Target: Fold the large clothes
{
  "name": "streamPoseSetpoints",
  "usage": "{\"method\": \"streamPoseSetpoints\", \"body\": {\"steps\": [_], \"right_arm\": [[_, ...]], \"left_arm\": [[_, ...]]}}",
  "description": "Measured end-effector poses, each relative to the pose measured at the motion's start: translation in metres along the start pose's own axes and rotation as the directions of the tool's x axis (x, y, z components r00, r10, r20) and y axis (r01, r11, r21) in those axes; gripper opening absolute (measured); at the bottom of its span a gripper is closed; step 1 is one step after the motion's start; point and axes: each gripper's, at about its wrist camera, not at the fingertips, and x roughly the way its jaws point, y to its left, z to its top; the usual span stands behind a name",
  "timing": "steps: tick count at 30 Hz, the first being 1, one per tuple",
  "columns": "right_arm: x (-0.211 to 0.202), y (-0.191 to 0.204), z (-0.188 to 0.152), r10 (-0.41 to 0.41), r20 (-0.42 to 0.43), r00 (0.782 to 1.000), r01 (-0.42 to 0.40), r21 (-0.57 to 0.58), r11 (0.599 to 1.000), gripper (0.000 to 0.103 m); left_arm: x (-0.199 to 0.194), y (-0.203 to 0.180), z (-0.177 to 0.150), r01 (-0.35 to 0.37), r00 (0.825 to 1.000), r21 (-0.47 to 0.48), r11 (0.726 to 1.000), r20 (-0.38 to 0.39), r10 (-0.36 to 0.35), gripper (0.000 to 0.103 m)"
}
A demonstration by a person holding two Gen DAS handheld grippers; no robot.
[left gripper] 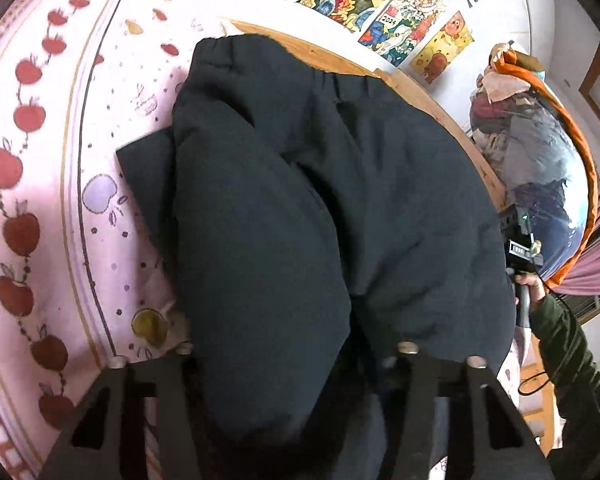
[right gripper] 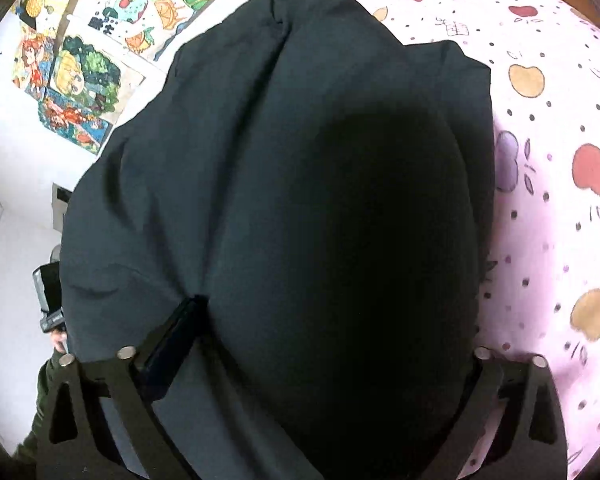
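Mostly puffy, dk padded jacket

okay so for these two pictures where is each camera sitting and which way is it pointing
Left wrist: on the left gripper, angled down across the dark padded jacket on the pink fruit-print bedsheet; the right hand and green sleeve show.
Right wrist: on the right gripper, angled down over the jacket; the left hand's device shows.
Shared: jacket, bedsheet, wall drawings.

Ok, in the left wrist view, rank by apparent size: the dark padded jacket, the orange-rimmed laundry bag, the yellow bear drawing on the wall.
1. Dark padded jacket, though nearness inflates it
2. Orange-rimmed laundry bag
3. Yellow bear drawing
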Motion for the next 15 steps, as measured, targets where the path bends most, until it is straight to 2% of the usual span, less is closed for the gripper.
{"method": "streamPoseSetpoints", "body": {"steps": [1,3,4,5,6,9,12,15], "right_arm": [[-0.003,0.0,-0.003,0.004,0.013,1.0,-0.004,0.006,1.0,0.084],[-0.01,0.003,-0.009,0.01,0.034,0.999,-0.011,0.014,1.0,0.066],[-0.014,0.007,-0.011,-0.004,0.042,0.999,0.004,0.013,1.0,0.062],[-0.018,0.013,-0.013,-0.018,0.048,0.999,0.018,0.007,1.0,0.053],[-0.023,0.019,-0.014,-0.038,0.056,0.998,0.038,-0.003,0.999,0.043],[-0.037,0.043,-0.009,-0.101,0.077,0.992,0.105,-0.051,0.993,0.025],[-0.056,0.073,0.001,-0.14,0.118,0.983,0.153,-0.118,0.981,0.02],[-0.076,0.099,0.004,-0.11,0.17,0.979,0.134,-0.141,0.981,0.018]], "left_arm": [[0.0,-0.003,0.003,-0.008,1.0,-0.002,1.0,0.0,0.008,0.038],[-0.004,-0.009,0.005,-0.033,0.999,-0.029,0.999,-0.002,0.033,0.032],[-0.005,-0.012,0.007,-0.044,0.999,-0.047,0.998,-0.002,0.044,0.029],[-0.007,-0.016,0.009,-0.058,0.998,-0.053,0.997,0.0,0.058,0.028],[-0.01,-0.023,0.01,-0.075,0.997,-0.047,0.996,0.006,0.075,0.026],[-0.025,-0.043,0.014,-0.097,0.994,0.0,0.995,0.041,0.097,0.022],[-0.05,-0.057,0.014,-0.077,0.994,0.015,0.997,0.082,0.076,0.02],[-0.074,-0.069,0.009,-0.092,0.991,0.047,0.995,0.105,0.087,0.02]]}}
